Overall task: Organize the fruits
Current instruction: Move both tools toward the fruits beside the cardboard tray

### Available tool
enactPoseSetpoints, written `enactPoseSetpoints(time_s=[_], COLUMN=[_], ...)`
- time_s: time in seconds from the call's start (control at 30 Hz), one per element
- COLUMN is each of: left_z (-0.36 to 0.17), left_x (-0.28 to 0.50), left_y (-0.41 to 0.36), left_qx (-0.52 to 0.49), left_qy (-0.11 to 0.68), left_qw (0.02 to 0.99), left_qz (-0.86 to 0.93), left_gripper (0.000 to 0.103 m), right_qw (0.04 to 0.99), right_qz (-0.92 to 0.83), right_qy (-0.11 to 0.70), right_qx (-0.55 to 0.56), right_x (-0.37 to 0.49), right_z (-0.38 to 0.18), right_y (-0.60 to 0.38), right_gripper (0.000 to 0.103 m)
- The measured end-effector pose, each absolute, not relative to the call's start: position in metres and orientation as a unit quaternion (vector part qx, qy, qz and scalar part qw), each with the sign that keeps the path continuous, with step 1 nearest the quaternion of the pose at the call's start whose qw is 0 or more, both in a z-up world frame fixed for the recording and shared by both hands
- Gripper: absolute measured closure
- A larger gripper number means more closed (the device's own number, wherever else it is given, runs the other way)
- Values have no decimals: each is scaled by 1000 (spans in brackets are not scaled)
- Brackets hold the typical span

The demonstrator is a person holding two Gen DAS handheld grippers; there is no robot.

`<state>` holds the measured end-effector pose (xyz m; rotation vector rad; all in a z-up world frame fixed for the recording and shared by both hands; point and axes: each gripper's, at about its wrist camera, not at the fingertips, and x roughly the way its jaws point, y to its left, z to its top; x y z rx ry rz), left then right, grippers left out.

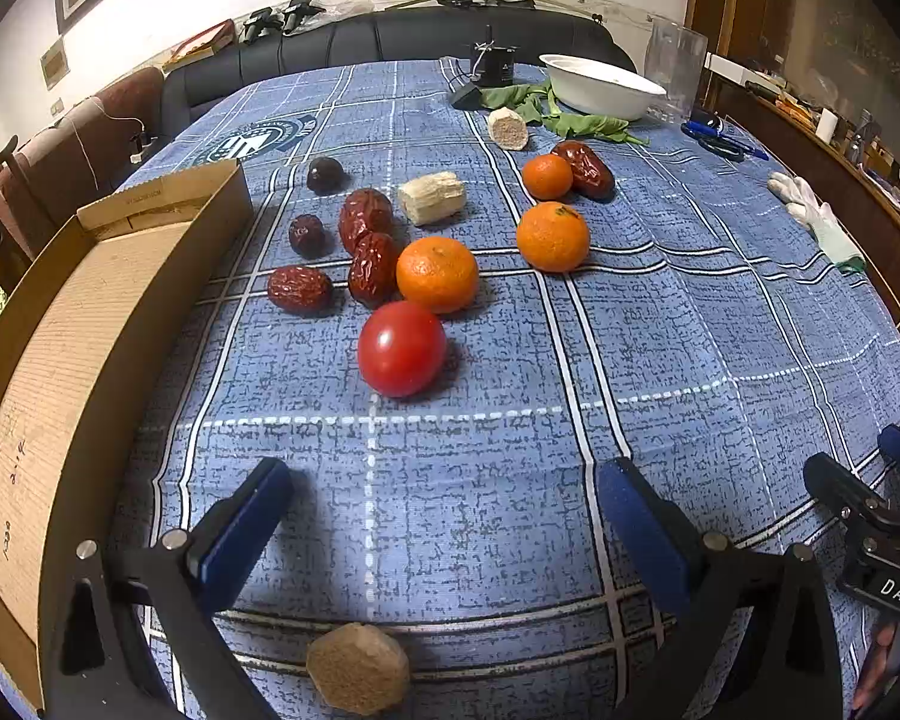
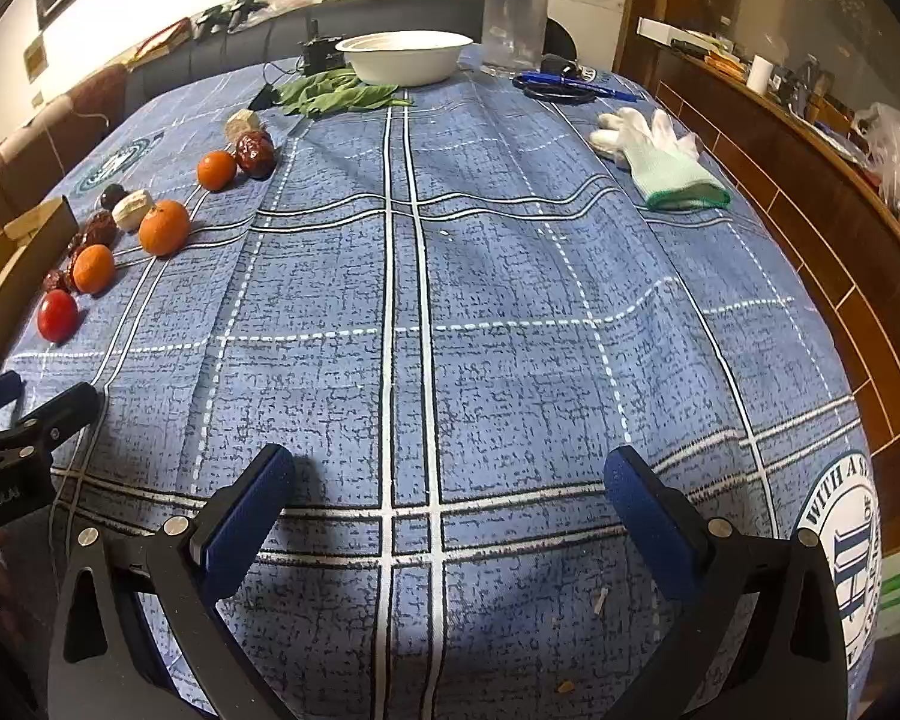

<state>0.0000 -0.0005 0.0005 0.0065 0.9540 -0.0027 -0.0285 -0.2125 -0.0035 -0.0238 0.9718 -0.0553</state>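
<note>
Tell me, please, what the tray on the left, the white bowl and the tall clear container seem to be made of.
The tray looks like plain brown corrugated cardboard: matte, with fine ribbing and folded flaps. The white bowl is matte with a thin rolled rim, probably disposable paper pulp or plastic. The tall clear container is see-through and glossy; glass or hard plastic, I cannot tell which.

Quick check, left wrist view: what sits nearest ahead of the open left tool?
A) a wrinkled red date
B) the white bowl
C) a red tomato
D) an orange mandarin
C: the round red tomato lies closest in front of the open left tool, with the nearest orange mandarin just behind it and the white bowl at the far edge.
</note>
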Motion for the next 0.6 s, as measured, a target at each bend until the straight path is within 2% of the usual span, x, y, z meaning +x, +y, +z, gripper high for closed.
enactPoseSetpoints(time_s=[0.3,0.6], left_z=[4,42], left_x=[-4,-14], left_y=[5,28], left_qx=[1,-15], left_qy=[455,373], left_qw=[890,928], left_qz=[0,9], left_gripper=[0,0], right_qw=[884,910], right_qz=[-6,6], right_qy=[466,414], right_qx=[-16,-35], right_x=[-26,-28], right_z=[0,33], right_y=[-193,-172], right_gripper=[0,0])
